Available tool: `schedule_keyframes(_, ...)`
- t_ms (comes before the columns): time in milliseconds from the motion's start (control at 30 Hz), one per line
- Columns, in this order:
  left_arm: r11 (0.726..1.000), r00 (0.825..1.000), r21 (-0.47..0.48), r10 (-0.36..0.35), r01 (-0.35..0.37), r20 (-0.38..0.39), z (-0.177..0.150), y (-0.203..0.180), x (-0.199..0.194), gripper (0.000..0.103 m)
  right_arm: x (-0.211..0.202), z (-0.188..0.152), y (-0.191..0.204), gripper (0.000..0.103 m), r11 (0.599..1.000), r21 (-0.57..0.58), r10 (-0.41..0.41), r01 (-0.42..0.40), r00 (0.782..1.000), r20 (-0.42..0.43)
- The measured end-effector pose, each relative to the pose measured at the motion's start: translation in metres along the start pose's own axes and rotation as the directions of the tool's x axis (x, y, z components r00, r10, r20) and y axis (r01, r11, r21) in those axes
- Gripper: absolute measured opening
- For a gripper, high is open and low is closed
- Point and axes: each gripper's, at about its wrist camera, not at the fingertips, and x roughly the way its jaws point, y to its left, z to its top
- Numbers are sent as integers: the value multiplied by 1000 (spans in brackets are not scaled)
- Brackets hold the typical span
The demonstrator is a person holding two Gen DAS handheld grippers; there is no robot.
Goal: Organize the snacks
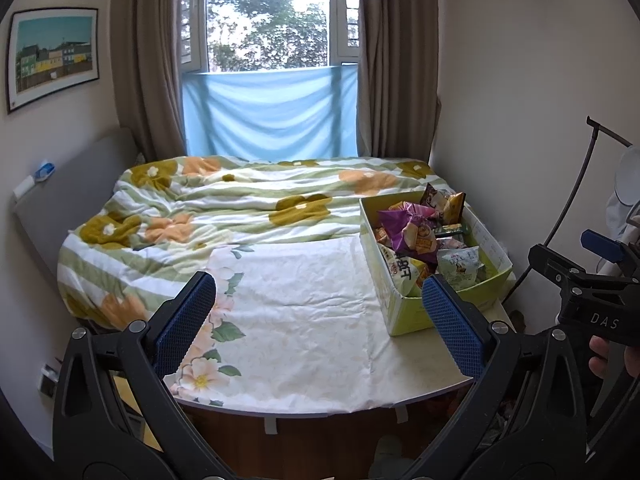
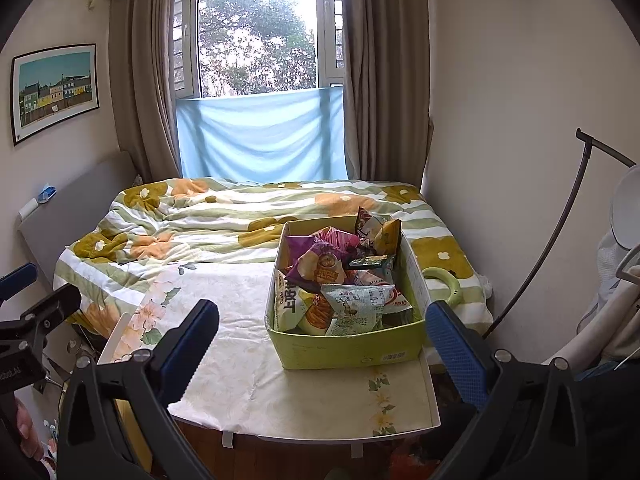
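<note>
Both your grippers hover above the near edge of the bench, nothing between the fingers.

Left gripper [image 1: 320, 320]: blue textured pads spread wide, empty. Its right pad [image 1: 452, 324] overlaps the near corner of the box in the left wrist view; I can't tell from that view whether it touches.

Right gripper [image 2: 320, 340]: also spread wide, empty. Its right pad [image 2: 456, 344] sits just beside the box's near right corner in the right wrist view.

The open light-green cardboard box [image 2: 352, 348] [image 1: 404, 312] stands upright on the right side of the small bench covered with a white floral cloth [image 1: 296, 320] [image 2: 240, 340], its far end reaching over the bed. It's piled with snack packets:
- purple crinkled chip bag [image 2: 320, 260] [image 1: 412, 232] on top, middle
- pale green-white packet [image 2: 356, 304] [image 1: 460, 264] at the near end
- white-green bag with Korean print [image 2: 292, 300] [image 1: 400, 272] against the near left wall
- dark brown and gold packets [image 2: 380, 228] [image 1: 444, 200] standing at the far end

The bed with a green-striped, flowered quilt [image 1: 224, 208] lies behind the bench. A light-green ring-shaped object [image 2: 444, 284] lies on the quilt just right of the box.
</note>
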Motion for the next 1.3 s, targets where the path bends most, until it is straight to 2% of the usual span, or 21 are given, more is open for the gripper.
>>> schedule_keyframes(933,1000,1000,-15,-7,7,-11,2,0,7,102,6,3,-2,103,1000,3,1,-1,1000,-5)
schedule_keyframes(1067,1000,1000,-2,9,-9,-13,1,-2,8,102,6,3,-1,103,1000,4,2,-2,1000,-7)
schedule_keyframes(1300,1000,1000,-15,-19,19,1,4,-2,5,102,8,3,-1,103,1000,3,5,-5,1000,-9)
